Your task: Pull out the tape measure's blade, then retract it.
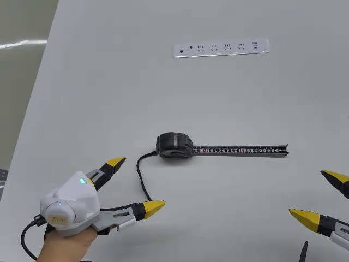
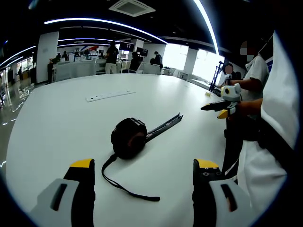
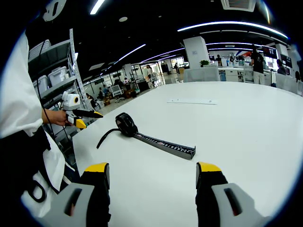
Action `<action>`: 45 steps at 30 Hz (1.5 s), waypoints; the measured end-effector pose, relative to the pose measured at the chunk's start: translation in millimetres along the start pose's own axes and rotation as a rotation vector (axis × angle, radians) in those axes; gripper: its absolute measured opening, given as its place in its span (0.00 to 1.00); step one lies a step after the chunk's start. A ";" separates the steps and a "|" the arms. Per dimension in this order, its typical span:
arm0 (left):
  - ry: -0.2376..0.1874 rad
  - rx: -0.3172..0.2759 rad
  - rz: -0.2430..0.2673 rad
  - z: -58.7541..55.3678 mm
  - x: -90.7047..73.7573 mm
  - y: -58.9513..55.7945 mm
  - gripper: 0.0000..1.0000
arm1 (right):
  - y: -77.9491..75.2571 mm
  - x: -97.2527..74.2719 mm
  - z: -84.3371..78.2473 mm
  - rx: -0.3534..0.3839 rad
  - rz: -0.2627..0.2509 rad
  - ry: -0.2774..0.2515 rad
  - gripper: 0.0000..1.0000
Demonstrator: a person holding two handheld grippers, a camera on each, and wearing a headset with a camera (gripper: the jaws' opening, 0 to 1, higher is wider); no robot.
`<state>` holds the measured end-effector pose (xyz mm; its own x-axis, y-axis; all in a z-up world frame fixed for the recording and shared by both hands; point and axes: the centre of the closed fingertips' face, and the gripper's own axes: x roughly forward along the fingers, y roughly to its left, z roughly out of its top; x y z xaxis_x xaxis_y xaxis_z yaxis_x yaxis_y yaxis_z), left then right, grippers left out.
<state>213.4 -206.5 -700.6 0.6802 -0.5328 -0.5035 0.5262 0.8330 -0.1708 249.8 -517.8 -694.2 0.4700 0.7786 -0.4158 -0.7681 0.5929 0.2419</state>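
Midway across the white bench point(image 1: 109, 82) lies the tape measure point(image 1: 182, 147), blade point(image 1: 240, 150) already drawn out flat. Left tongs point(image 1: 140, 182) and right tongs point(image 1: 308, 192) hover released, both apart from it. Retracting well probably means steadying the case point(image 1: 173, 145) and guiding the blade back slowly.

Head cam: high above the table point(image 1: 109, 82), facing fwd & down, widest look. Power strip point(image 1: 221, 48) at far side, tape measure point(image 1: 174, 146) mid-pic. Left gripper point(image 1: 142, 182) cam: low over the tabletop, near the tape measure, facing it from the case end. Right gripper point(image 1: 307, 192) cam: also low, a bit further off, facing it from the blade-tip end. The 2 gripper cams look roughly across at each other, each catching the other gripper. All 3 share tape measure, power strip & tabletop.
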 end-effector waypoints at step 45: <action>0.045 0.079 -0.056 4.3 7.6 -2.8 0.83 | -8.6 9.5 -5.8 -0.058 0.055 0.042 0.73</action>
<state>219.3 -213.5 -700.3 0.6254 -0.5698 -0.5331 0.6030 0.7865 -0.1334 258.4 -516.7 -705.3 0.4086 0.7997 -0.4398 -0.8169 0.5354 0.2145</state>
